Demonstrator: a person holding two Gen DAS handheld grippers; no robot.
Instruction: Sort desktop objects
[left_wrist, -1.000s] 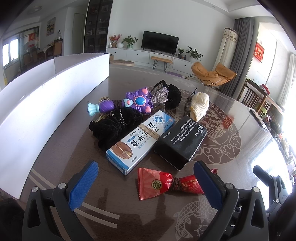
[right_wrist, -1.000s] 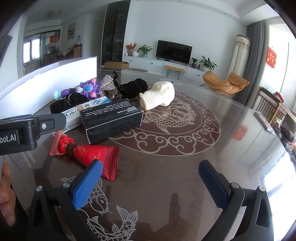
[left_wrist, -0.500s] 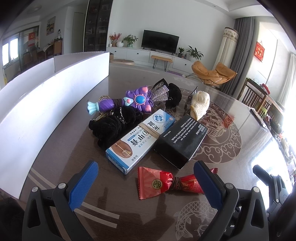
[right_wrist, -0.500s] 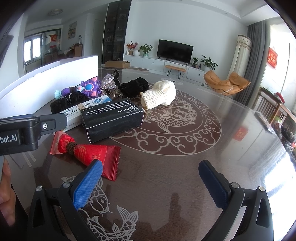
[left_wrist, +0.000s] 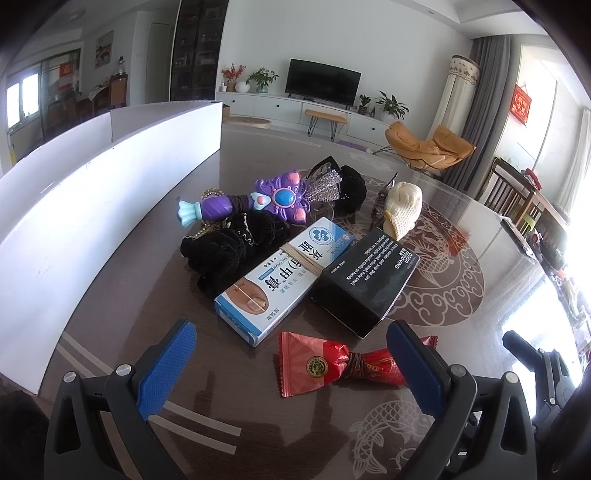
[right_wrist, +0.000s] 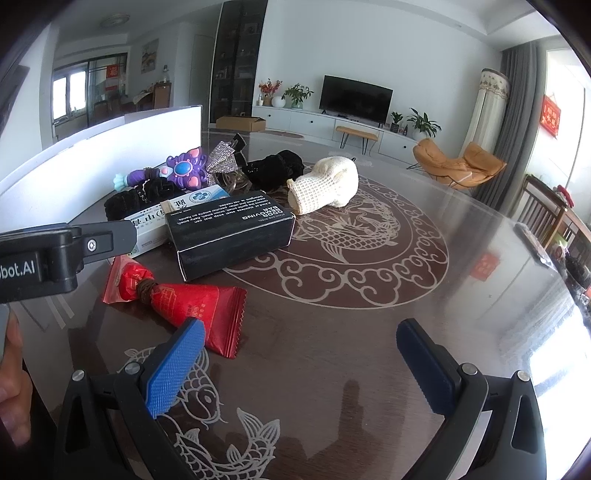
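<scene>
A pile lies on the dark table: a red candy packet (left_wrist: 332, 363) (right_wrist: 177, 299), a black box (left_wrist: 365, 273) (right_wrist: 231, 230), a blue-white ointment box (left_wrist: 280, 273) (right_wrist: 159, 218), black scrunchies (left_wrist: 232, 251) (right_wrist: 140, 195), a purple toy wand (left_wrist: 258, 205) (right_wrist: 173, 171), a silver bow clip (left_wrist: 325, 181) (right_wrist: 221, 160) and a cream knitted piece (left_wrist: 402, 208) (right_wrist: 328, 186). My left gripper (left_wrist: 291, 365) is open and empty just in front of the red packet. My right gripper (right_wrist: 303, 363) is open and empty, to the right of the packet.
A white board wall (left_wrist: 74, 206) (right_wrist: 110, 155) stands along the table's left side. The left gripper's body (right_wrist: 48, 254) shows at the left of the right wrist view. The table (right_wrist: 369, 280) has a printed dragon and fish pattern.
Both views have shifted very slightly; the objects lie as before and both grippers stay open.
</scene>
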